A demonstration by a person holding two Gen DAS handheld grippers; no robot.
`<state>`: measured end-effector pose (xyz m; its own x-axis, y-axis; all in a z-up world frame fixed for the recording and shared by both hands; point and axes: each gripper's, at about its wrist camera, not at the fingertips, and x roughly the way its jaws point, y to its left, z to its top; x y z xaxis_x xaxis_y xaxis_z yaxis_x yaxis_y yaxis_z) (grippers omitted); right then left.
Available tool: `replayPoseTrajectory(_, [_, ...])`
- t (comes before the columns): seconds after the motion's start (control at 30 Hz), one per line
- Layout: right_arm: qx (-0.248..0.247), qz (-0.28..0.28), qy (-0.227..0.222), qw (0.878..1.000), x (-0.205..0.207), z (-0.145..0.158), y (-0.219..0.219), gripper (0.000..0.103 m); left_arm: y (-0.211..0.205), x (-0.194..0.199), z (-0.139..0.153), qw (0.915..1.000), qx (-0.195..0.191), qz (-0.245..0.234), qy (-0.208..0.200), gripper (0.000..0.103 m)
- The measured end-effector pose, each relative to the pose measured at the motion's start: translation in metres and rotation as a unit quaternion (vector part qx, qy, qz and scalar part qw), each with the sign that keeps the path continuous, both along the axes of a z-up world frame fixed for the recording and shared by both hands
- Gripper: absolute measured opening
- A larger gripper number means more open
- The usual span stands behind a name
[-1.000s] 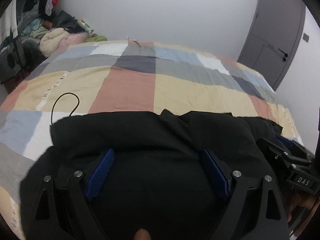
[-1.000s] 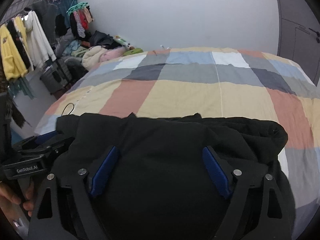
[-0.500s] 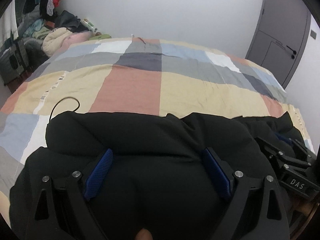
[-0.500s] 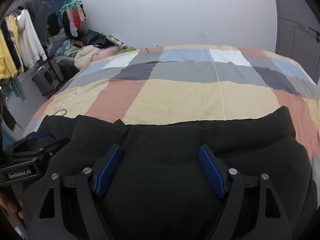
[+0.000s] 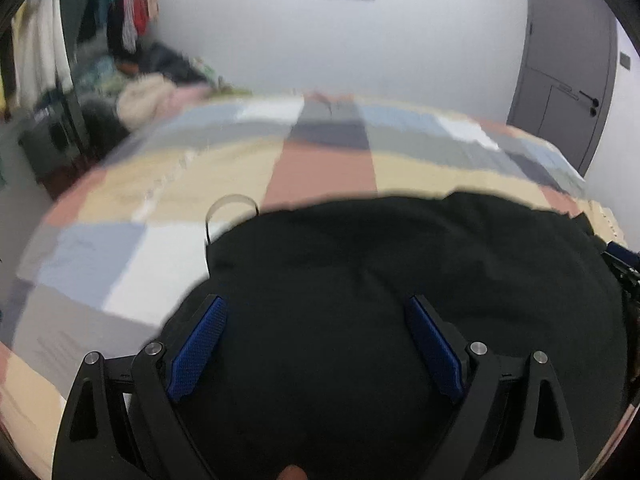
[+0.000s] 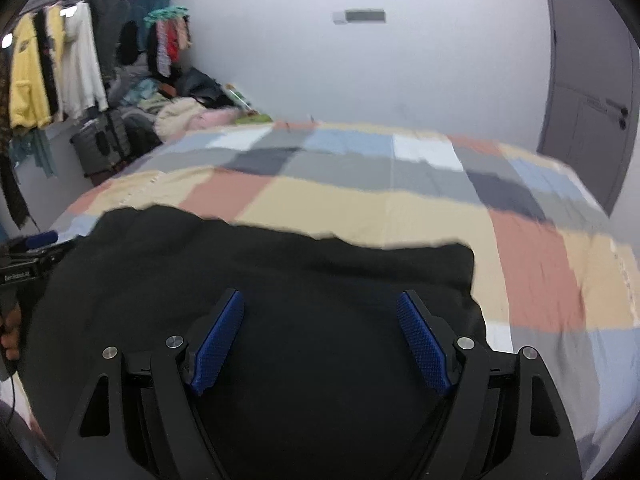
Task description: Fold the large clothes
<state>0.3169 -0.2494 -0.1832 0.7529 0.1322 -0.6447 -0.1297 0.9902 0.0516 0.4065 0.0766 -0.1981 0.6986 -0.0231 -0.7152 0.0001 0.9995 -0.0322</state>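
My left claw [image 5: 316, 344], black-framed with blue textured pads, is spread wide; its jaws stand well apart and pinch nothing. The large black fabric garment [image 5: 400, 272] lies directly under and ahead of it, filling the gap between the pads and bulging up past the fingertips. To the left of this claw, bare patchwork bedcover in pastel blue, white, cream, terracotta and grey squares [image 5: 132, 248] shows just beside the left finger. Ahead and slightly left, a thin looped cord [image 5: 232, 204] emerges from the garment's far edge onto the cover. Far ahead to the left, a blurred pile of clothes [image 5: 148, 96] sits beyond the bed. Far ahead to the right stands a grey panelled door [image 5: 564, 76]. At the right edge of this view, part of my other claw touches the garment's side.

My right claw [image 6: 320, 340] is likewise spread, jaws well apart, gripping nothing. The garment [image 6: 280, 272] lies under and ahead of it, running from the far left to just past the right finger. To its left, my left claw [image 6: 28, 256] rests at the garment's edge, with my hand [image 6: 10, 332] behind it. Far left, a rail of hanging yellow and white clothes [image 6: 52, 68] lines the wall. To the right, the bedcover [image 6: 536, 264] lies bare.
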Motion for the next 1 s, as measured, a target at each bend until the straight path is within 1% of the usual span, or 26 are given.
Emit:
replayPoseTrajectory(0.07, [0.026,-0.004,0.012,1.000,0.001,-0.012,-0.009,0.078,0.004,-0.001,-0.006,1.0000,0.000,0.001,0.002,0.092])
replayPoseTrajectory(0.2, [0.049,-0.012,0.020,0.999,0.002,-0.027,-0.016,0.082,0.004,-0.007,-0.018,0.9999,0.003,-0.009,-0.002,0.093])
replayPoseTrajectory(0.3, [0.044,-0.013,0.012,0.999,0.002,-0.034,-0.011,0.082,0.004,-0.004,-0.022,0.9999,-0.007,-0.009,0.000,0.093])
replayPoseTrajectory(0.43, [0.040,-0.021,0.007,0.999,-0.001,-0.035,-0.009,0.086,0.006,-0.009,-0.023,0.9998,-0.019,-0.002,-0.006,0.093])
replayPoseTrajectory(0.5, [0.039,-0.027,0.004,0.999,-0.006,-0.032,-0.009,0.088,0.005,-0.014,-0.021,0.9998,-0.016,0.001,-0.011,0.093])
replayPoseTrajectory(0.6, [0.041,-0.040,0.004,0.998,-0.013,-0.026,-0.010,0.094,0.002,-0.024,-0.013,0.9998,-0.004,0.001,-0.020,0.093])
replayPoseTrajectory(0.67, [0.047,-0.039,0.003,0.998,-0.018,-0.016,-0.009,0.098,0.000,-0.030,-0.006,0.9998,-0.001,-0.005,-0.022,0.093])
replayPoseTrajectory(0.7, [0.051,-0.035,-0.001,0.998,-0.020,-0.010,-0.008,0.103,-0.002,-0.035,0.002,0.9996,-0.002,-0.008,-0.029,0.093])
replayPoseTrajectory(0.77, [0.051,-0.027,-0.013,0.998,-0.028,0.008,-0.003,0.103,-0.008,-0.046,0.021,0.9990,0.001,-0.005,-0.045,0.093])
replayPoseTrajectory(0.87, [0.058,-0.018,-0.030,0.998,-0.040,0.037,0.003,0.103,-0.019,-0.061,0.052,0.9984,0.017,0.010,-0.054,0.093])
replayPoseTrajectory(0.93, [0.067,-0.015,-0.035,0.997,-0.054,0.062,0.008,0.103,-0.027,-0.080,0.082,0.9966,0.003,0.005,-0.082,0.093])
replayPoseTrajectory(0.97, [0.072,-0.015,-0.037,0.997,-0.059,0.073,0.009,0.103,-0.030,-0.089,0.093,0.9955,-0.004,0.000,-0.095,0.093])
replayPoseTrajectory(1.0, [0.077,-0.012,-0.045,0.996,-0.069,0.087,0.012,0.103,-0.036,-0.099,0.108,0.9941,-0.012,-0.013,-0.107,0.093])
